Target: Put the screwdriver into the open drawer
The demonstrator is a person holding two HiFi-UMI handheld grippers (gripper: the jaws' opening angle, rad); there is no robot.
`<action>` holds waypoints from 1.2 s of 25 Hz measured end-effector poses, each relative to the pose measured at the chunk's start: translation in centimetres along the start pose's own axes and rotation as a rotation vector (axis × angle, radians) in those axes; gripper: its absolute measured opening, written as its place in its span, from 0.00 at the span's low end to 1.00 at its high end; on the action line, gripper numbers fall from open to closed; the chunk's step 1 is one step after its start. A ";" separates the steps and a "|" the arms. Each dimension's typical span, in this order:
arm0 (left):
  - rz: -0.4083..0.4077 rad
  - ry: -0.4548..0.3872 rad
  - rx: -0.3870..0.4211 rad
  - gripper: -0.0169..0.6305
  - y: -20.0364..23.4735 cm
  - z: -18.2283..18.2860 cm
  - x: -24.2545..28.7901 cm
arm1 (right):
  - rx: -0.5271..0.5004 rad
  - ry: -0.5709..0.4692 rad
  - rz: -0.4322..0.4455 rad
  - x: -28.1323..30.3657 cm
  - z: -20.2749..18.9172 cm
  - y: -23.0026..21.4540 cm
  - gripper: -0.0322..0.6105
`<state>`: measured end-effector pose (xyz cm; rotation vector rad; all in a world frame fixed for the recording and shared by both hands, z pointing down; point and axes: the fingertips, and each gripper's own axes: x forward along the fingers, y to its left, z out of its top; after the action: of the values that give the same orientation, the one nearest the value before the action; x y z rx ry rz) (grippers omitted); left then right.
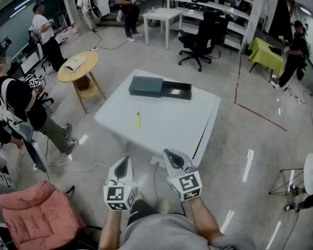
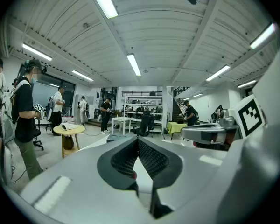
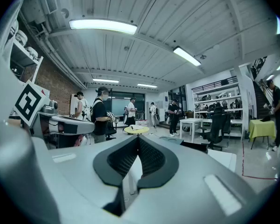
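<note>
Screwdriver (image 1: 137, 120), with its yellow handle, lies alone on the white table (image 1: 167, 132), roughly in the middle of the top and lengthwise away from the person; at this size its tip end cannot be made out for certain. Farther back on the same table sits a dark drawer unit (image 1: 146, 86), and its open drawer (image 1: 177, 90) is pulled out to the right, well apart from the tool. Both grippers are held in front of the person's body, short of the table's near edge and nowhere near the screwdriver. The left gripper (image 1: 125, 160) has its two ribbed pads pressed together at the tips in its own view, with nothing caught between them. The right gripper (image 1: 170, 154) is likewise closed, pads meeting in a point and holding nothing. Each points roughly level toward the table. Around the table stand a round wooden side table (image 1: 78, 66), a black office chair (image 1: 201, 38) and a seat with a pink cushion (image 1: 39, 212) at the lower left.
</note>
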<state>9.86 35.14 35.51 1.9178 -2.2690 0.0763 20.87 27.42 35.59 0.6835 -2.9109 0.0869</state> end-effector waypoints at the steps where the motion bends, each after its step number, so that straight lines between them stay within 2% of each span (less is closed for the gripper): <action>1: 0.003 0.000 0.000 0.05 0.2 -0.1 0.0 | 0.003 -0.003 0.003 0.1 0.0 0.1 0.05; 13: 0.019 0.014 0.007 0.04 1.3 0.1 1.7 | 0.062 -0.035 0.017 2.1 0.6 -1.0 0.06; 18: 0.033 0.022 0.010 0.05 3.1 0.3 3.1 | 0.074 -0.006 0.036 4.6 0.2 -1.2 0.06; 30: -0.026 0.069 0.018 0.04 12.2 0.8 14.5 | 0.090 0.041 -0.041 17.7 -0.2 -4.0 0.06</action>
<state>-4.49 23.02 37.95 1.9222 -2.2058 0.1573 6.97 16.11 38.68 0.7460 -2.8668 0.2251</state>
